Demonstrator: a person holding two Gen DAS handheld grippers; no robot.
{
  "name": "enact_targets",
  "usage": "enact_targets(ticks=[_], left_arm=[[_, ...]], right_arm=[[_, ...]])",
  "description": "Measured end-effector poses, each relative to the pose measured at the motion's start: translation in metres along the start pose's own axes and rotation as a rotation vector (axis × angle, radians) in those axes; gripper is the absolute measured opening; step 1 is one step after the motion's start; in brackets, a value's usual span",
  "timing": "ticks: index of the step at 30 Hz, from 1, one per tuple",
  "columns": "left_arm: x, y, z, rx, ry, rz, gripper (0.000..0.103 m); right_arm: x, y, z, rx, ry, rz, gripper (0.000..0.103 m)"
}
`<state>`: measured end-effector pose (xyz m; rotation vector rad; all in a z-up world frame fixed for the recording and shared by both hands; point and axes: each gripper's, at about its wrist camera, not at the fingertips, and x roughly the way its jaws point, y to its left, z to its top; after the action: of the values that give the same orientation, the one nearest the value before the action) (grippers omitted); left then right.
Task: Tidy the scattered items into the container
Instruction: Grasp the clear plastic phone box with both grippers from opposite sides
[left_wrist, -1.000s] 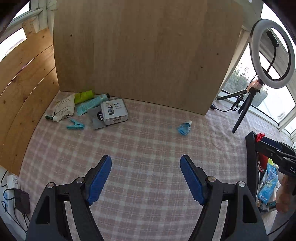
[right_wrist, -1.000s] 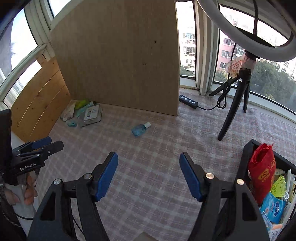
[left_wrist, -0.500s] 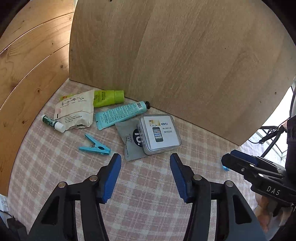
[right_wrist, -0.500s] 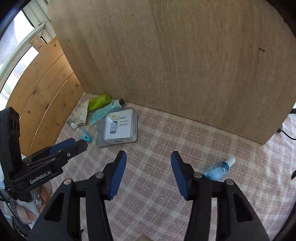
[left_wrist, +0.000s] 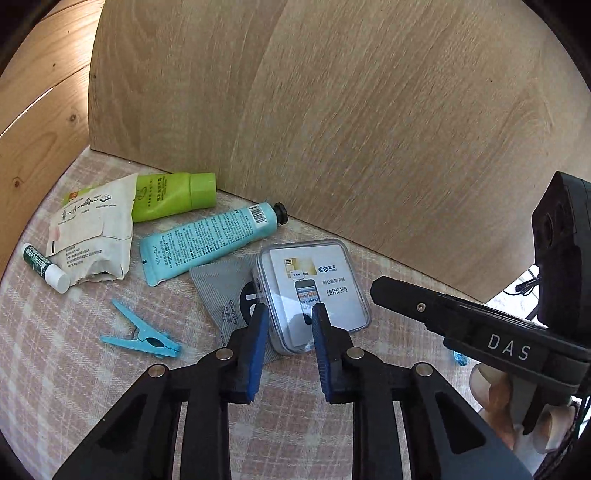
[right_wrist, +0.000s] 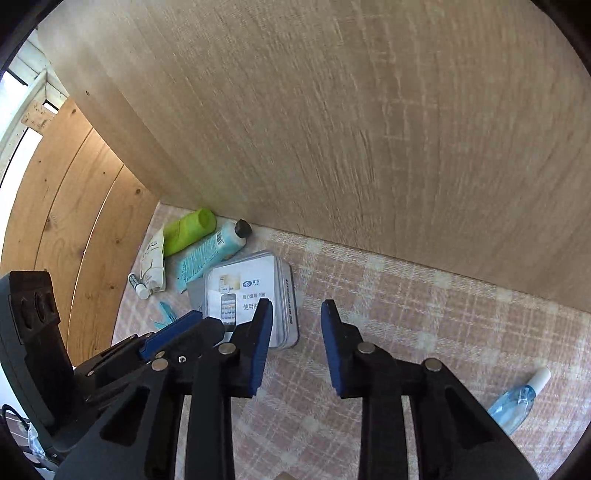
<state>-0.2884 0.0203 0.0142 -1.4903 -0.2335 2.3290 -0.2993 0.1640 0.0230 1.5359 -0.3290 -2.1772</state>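
We hold the left gripper (left_wrist: 287, 325) low over the checked cloth (left_wrist: 74, 354); its 2 blue pads (left_wrist: 258, 343) stand at a narrow gap, and between the tips we see the near edge of the clear plastic case (left_wrist: 314, 284). From these views we cannot tell whether the pads touch the case. The case lies flat near the back edge of the cloth, close to the upright wooden board (left_wrist: 332, 129), and partly on top of a grey sachet (left_wrist: 221, 291).

To the left of the case lie 5 more items in the back-left corner of the cloth: a teal tube (left_wrist: 207, 243) with a black cap, just beside the case; a green tube (left_wrist: 173, 195) against the board; a white paper packet (left_wrist: 96, 229) overlapping the green tube; a lip balm stick (left_wrist: 44, 267) touching the packet; a blue clothespin (left_wrist: 142, 338) nearer to us, apart from the rest.

We hold the right gripper (right_wrist: 297, 334) over bare cloth just to the right of the case (right_wrist: 251, 291); its jaws are partly open and hold nothing. In the right wrist view the left gripper (right_wrist: 173, 332) enters from the left, at the near-left corner of the case. A small blue bottle (right_wrist: 517, 402) with a white cap lies on its side well apart to the right.
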Motion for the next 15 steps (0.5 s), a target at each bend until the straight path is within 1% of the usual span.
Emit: enact_targets(ticks=[7, 9, 12, 15], left_arm=[[0.006, -0.004, -0.003, 0.022, 0.001, -0.005, 0.024], [0.008, -0.006, -0.005, 0.036, 0.009, -0.013, 0.029], [0.011, -0.008, -0.007, 0.050, 0.013, -0.018, 0.035], [0.011, -0.011, -0.009, 0.048, 0.014, -0.012, 0.035]], right_arm=[[0.015, 0.006, 0.006, 0.015, 0.020, 0.010, 0.023], [0.018, 0.008, 0.007, 0.020, 0.027, 0.021, 0.022], [0.020, 0.012, 0.007, 0.019, 0.028, 0.008, 0.023], [0.021, 0.014, 0.007, 0.022, 0.034, 0.005, 0.023]])
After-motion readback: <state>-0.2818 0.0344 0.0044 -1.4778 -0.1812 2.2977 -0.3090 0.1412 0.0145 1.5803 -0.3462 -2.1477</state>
